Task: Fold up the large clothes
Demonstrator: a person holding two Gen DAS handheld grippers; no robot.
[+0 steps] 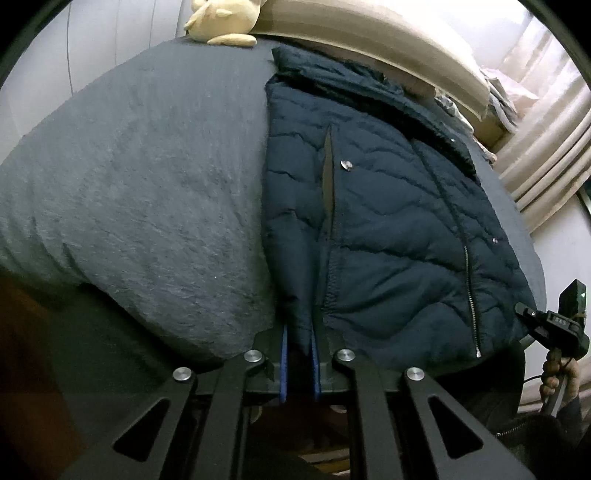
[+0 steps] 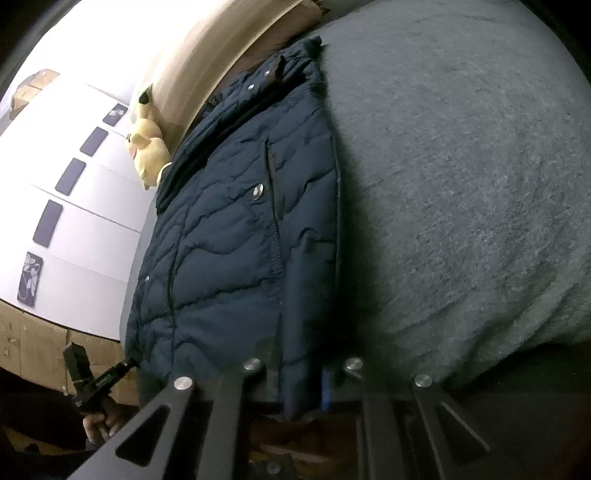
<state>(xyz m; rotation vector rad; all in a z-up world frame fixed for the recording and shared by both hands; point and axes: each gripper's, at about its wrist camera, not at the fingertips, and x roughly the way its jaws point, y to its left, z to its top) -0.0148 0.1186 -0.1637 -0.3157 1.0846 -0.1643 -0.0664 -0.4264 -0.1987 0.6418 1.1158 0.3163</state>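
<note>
A navy quilted puffer jacket [image 1: 388, 206] lies flat on a grey fleece blanket [image 1: 140, 177], collar toward the headboard. My left gripper [image 1: 300, 343] is shut on the jacket's hem at its left bottom corner, with fabric pinched between the blue pads. In the right wrist view the jacket [image 2: 229, 229] lies left of centre, and my right gripper [image 2: 304, 384] is shut on its hem at the right bottom corner. Each view shows the other gripper at the opposite corner: the right gripper [image 1: 524, 312] and the left gripper [image 2: 127, 363].
The blanket [image 2: 461, 184] covers the bed. A beige headboard [image 1: 369, 40] runs along the far side with a yellow plush toy [image 1: 221, 18] against it. Curtains [image 1: 543, 147] hang at the right. White cabinet doors [image 2: 74, 206] and cardboard boxes [image 2: 33, 343] stand beyond the bed.
</note>
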